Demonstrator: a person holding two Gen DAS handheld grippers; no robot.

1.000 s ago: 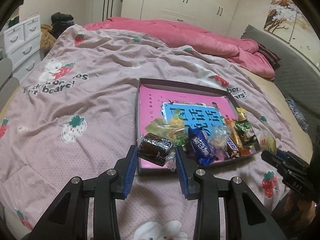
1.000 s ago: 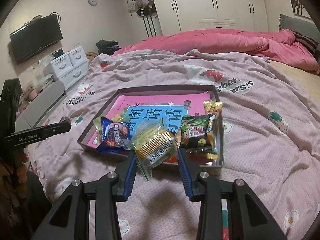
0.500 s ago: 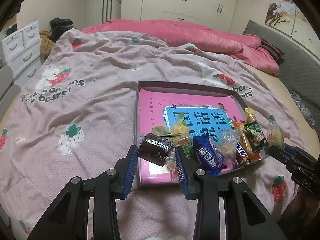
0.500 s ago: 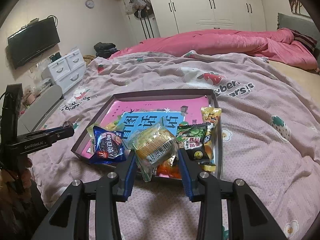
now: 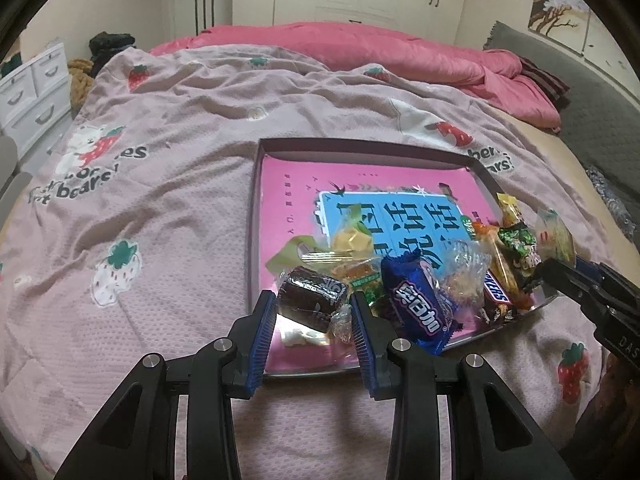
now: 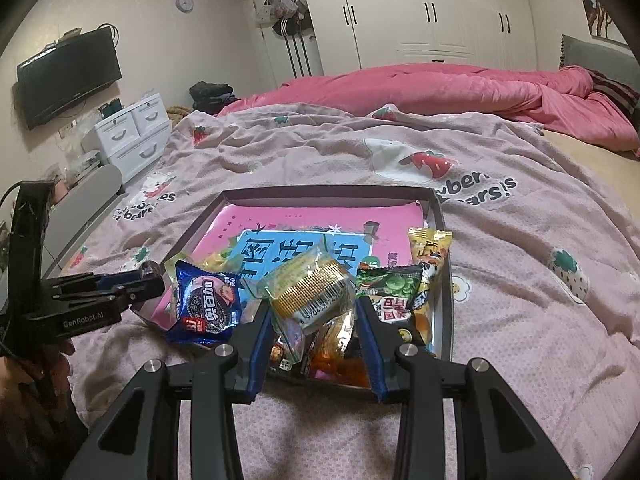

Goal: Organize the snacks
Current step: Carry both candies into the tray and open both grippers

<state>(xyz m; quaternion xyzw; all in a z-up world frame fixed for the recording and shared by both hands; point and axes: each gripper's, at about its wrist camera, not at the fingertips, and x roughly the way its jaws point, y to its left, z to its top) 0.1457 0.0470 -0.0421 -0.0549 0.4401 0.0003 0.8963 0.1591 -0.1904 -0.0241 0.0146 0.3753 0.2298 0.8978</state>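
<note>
Over the near edge of the shallow tray (image 5: pixel 256 208) on the bed, the left claw (image 5: pixel 314 312) grips a dark wrapped cake (image 5: pixel 312 294), while the right claw (image 6: pixel 316 316) beside it clasps a clear-wrapped golden biscuit pack (image 6: pixel 310 290) above the snack heap.

light: dim warm indoor | shadows: soft | focus: sharp centre | edges: fisheye bend, black vignette

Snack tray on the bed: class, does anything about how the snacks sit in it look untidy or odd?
Yes. The snacks are heaped in a jumble along the near edge of the tray, while its far half lies bare. The blue cookie packet hangs over the near rim.
</note>
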